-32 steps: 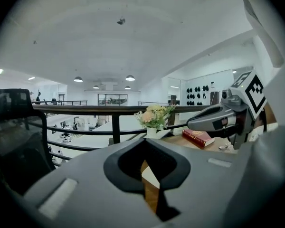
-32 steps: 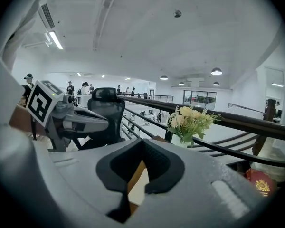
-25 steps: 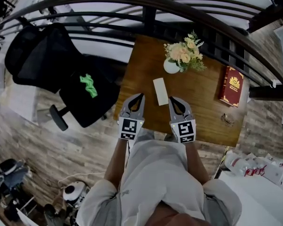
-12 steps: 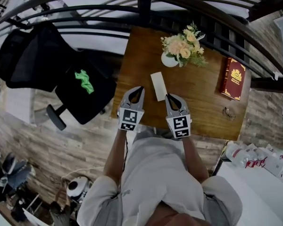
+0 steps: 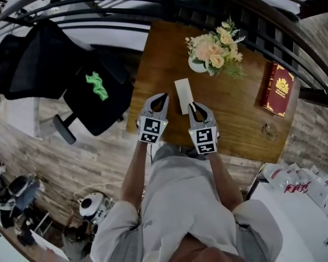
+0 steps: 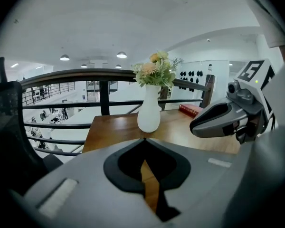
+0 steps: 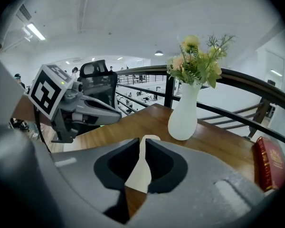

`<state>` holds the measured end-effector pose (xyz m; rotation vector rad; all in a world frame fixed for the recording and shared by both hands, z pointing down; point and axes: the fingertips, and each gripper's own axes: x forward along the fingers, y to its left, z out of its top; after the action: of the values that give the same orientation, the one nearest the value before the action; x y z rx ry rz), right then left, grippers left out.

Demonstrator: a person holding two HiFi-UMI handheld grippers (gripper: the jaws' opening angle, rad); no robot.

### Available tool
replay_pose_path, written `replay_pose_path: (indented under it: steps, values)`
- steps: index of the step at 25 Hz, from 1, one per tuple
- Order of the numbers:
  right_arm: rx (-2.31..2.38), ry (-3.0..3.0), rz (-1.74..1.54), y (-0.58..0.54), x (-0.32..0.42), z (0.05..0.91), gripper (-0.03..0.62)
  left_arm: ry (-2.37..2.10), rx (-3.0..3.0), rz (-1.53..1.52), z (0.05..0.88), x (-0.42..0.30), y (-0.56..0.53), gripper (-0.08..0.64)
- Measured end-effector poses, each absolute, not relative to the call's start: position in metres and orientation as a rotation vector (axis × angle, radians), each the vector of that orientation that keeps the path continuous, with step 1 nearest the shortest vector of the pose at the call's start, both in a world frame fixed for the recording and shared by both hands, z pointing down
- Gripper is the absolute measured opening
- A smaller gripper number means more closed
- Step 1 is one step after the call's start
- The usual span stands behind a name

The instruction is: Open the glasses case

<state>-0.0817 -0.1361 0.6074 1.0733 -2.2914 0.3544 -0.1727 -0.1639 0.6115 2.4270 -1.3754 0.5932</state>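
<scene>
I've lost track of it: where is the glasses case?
In the head view, the glasses case lies on the table's left half, just below the flower vase.

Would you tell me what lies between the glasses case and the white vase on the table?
Nothing: only bare tabletop separates the glasses case from the vase, as the head view shows.

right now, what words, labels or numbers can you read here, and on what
No readable text.
Red book: gold crest, lettering too small.
White packs: red print, blurred.
Marker cube on left claw: square code, no words.
Same on right claw, jaws just opening, nothing between them.
</scene>
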Motion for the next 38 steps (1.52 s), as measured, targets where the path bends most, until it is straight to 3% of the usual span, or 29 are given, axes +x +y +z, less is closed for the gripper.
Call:
replay_pose_path:
  steps: [24,32,38]
  values:
    - [0.993,-2.109,0.474,-0.141,-0.095,0.679,0.216,-1.133,2.406,0.792,0.686,-0.154,-0.179,0.02]
    - [0.953,-2.04,0.484,-0.138,-0.098,0.703,0.324,-1.059,2.4,0.857,0.7,-0.146,-0.181,0.02]
    - [0.936,-1.99,0.489,-0.137,-0.099,0.718,0.359,-1.011,2.403,0.878,0.708,-0.14,-0.183,0.02]
